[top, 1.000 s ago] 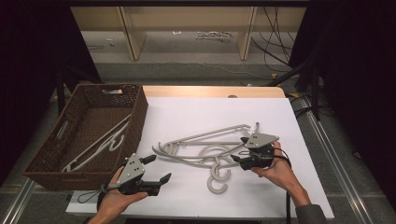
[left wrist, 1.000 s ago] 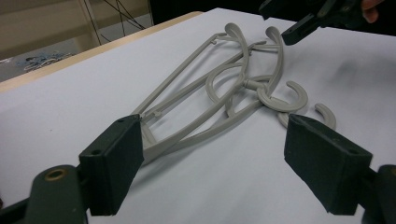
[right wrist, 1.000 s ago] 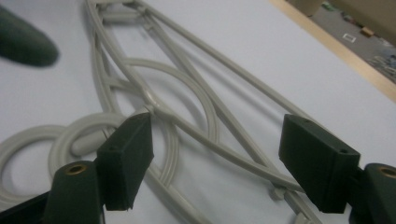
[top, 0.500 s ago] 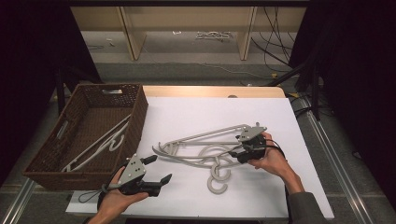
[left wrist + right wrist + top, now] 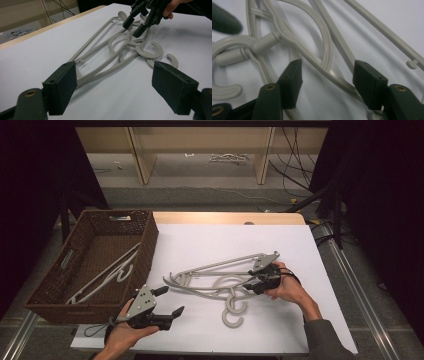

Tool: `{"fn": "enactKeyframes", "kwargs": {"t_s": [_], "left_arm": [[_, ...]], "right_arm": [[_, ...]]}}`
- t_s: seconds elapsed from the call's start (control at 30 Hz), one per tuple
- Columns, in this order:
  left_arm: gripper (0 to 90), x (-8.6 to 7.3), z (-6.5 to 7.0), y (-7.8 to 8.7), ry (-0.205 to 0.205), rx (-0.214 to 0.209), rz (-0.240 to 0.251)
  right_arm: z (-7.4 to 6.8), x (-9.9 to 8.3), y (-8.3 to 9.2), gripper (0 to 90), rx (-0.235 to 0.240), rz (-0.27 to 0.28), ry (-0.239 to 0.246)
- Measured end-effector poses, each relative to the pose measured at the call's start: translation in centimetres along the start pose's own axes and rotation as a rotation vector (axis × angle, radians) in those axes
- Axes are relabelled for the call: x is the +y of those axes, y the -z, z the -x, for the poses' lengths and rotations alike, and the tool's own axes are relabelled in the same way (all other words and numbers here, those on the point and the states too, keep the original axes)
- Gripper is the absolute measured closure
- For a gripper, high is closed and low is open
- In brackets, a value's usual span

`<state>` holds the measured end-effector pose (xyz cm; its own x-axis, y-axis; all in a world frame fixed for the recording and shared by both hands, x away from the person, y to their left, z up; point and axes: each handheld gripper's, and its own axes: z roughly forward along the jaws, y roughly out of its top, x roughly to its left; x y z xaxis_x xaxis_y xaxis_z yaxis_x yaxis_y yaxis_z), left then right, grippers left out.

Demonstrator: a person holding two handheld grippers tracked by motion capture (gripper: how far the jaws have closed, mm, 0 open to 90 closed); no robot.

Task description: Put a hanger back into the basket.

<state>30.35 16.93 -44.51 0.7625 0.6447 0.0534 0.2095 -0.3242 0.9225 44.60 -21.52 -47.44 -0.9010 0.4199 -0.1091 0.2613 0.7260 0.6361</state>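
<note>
A tangle of grey plastic hangers (image 5: 212,270) lies on the white table (image 5: 225,237), hooks toward the front. My right gripper (image 5: 248,284) is down on the pile's right end, open. In the right gripper view (image 5: 327,82) its jaws stand on either side of one hanger's curved arm (image 5: 312,57), apart from it. My left gripper (image 5: 172,300) is held open near the front left, short of the pile. Its own view (image 5: 116,85) looks along the hangers (image 5: 112,57) to the right gripper (image 5: 136,23).
A brown wicker basket (image 5: 147,242) stands at the table's left edge with more grey hangers (image 5: 107,275) inside. The table's wooden far edge (image 5: 225,217) lies beyond the white sheet. Shelving legs and cables are on the floor behind.
The right gripper has moved left and down onto the hanger pile, its jaws now straddling a hanger arm. The left gripper has stayed where it was.
</note>
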Motion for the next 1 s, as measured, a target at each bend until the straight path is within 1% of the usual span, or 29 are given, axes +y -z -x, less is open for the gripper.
{"fn": "enactKeyframes", "kwargs": {"t_s": [0.07,0.17,0.2,0.27,0.33,0.4,0.43,0.5,0.57,0.63,0.7,0.77,0.8,0.83,0.9,1.0], "left_arm": [[20.5,0.04,-0.02,-0.05,0.004,-0.004,0.009],[20.5,-0.02,0.00,-0.01,0.000,-0.001,-0.004],[20.5,-0.02,0.01,0.00,0.005,0.002,-0.002],[20.5,0.01,-0.02,-0.04,-0.001,0.001,0.002],[20.6,-0.03,0.02,-0.06,-0.005,-0.003,-0.005],[20.6,-0.01,0.07,-0.04,0.002,-0.002,-0.001],[20.8,0.03,0.05,-0.05,-0.001,-0.003,0.004],[20.9,-0.01,0.04,-0.06,-0.004,-0.002,-0.003],[21.0,-0.03,0.05,-0.04,-0.002,-0.004,-0.006],[21.2,0.02,0.06,-0.03,0.001,-0.004,0.004],[21.3,-0.01,0.12,-0.03,0.002,-0.007,-0.002],[21.4,0.01,0.17,-0.07,0.003,-0.007,-0.004],[21.5,0.03,0.23,-0.10,0.005,-0.006,0.000],[21.7,0.05,0.23,-0.11,-0.001,-0.010,-0.001],[21.8,0.02,0.28,-0.09,-0.003,-0.010,-0.010],[22.0,0.06,0.22,-0.08,0.001,-0.015,-0.002]], "right_arm": [[0.11,-0.10,-0.35,45.2,0.002,-0.011,0.005],[0.17,-0.13,-0.60,47.0,0.005,-0.025,0.008],[0.20,-0.09,-0.60,47.4,0.008,-0.028,0.013],[0.31,-0.07,-0.63,48.4,0.020,-0.029,0.027],[0.33,-0.09,-0.61,50.4,0.027,-0.027,0.040],[0.32,-0.05,-0.55,53.3,0.040,-0.032,0.056],[0.36,0.00,-0.54,55.3,0.044,-0.034,0.080],[0.21,0.21,-0.43,59.7,0.052,-0.049,0.137],[0.13,0.43,-0.38,61.8,0.060,-0.064,0.176],[0.20,0.39,-0.37,62.8,0.074,-0.063,0.191],[0.18,0.26,-0.35,63.8,0.073,-0.052,0.205],[0.14,0.30,-0.33,65.0,0.075,-0.058,0.215],[0.14,0.34,-0.35,65.7,0.083,-0.058,0.231],[0.09,0.35,-0.35,66.4,0.081,-0.057,0.240],[-0.05,0.41,-0.32,68.0,0.085,-0.066,0.262],[-0.17,0.68,-0.26,70.5,0.088,-0.081,0.320]]}}
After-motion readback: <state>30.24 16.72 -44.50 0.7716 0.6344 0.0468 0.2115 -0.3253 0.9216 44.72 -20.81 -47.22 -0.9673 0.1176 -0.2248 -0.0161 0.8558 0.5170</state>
